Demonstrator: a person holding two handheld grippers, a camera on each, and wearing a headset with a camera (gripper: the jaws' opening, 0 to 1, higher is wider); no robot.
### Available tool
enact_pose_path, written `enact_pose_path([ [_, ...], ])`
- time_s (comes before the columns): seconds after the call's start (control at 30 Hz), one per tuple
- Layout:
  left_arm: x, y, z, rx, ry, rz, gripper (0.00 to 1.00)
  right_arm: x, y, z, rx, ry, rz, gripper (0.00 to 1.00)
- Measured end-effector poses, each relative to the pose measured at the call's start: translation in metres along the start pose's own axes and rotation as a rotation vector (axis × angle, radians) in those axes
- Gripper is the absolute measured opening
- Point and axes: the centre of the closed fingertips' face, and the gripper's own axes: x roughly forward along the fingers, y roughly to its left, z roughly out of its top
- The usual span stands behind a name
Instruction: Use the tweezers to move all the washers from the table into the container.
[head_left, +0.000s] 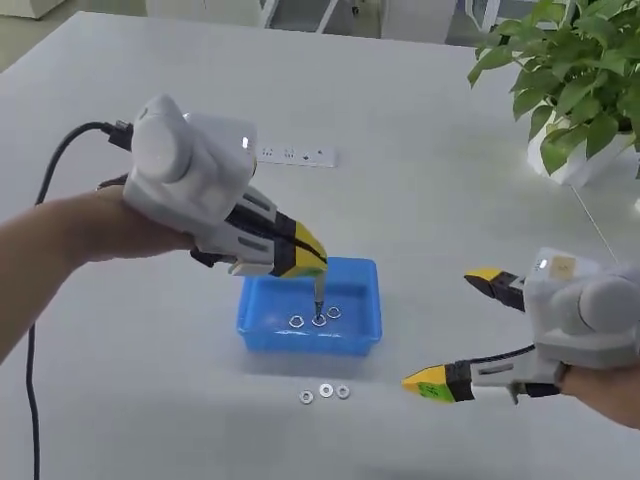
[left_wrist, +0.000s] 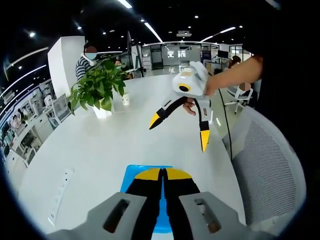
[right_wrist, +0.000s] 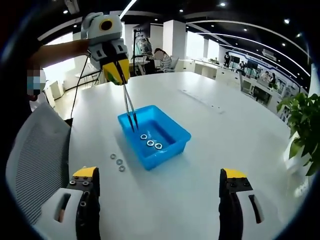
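My left gripper (head_left: 312, 258) is shut on thin metal tweezers (head_left: 318, 295) that point down into the blue container (head_left: 300, 340). Their tips reach the middle one of three washers (head_left: 319, 320) on its floor; I cannot tell whether they grip it. Three more washers (head_left: 326, 390) lie on the table in front of the container. In the right gripper view the tweezers (right_wrist: 130, 110) hang from the left gripper (right_wrist: 120, 75) over the container (right_wrist: 175, 137), with the loose washers (right_wrist: 119, 161) beside it. My right gripper (head_left: 448, 328) is open and holds nothing, to the right of the container.
A potted plant (head_left: 575, 80) stands at the back right and a white power strip (head_left: 295, 155) lies behind the container. A black cable (head_left: 50, 170) trails from the left gripper. A mesh chair (left_wrist: 265, 170) stands at the table's edge.
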Motion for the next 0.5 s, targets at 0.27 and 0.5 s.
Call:
enact_pose_path([
  [0.27,-0.003,-0.011,-0.003,-0.009,0.005,0.0,0.04,-0.003,0.007,0.002,-0.016,-0.014,0.005,1.0],
  [0.5,-0.003,-0.017,-0.002,-0.009,0.003,-0.002,0.04,-0.005,0.012,-0.001,-0.018,-0.012,0.009,1.0],
])
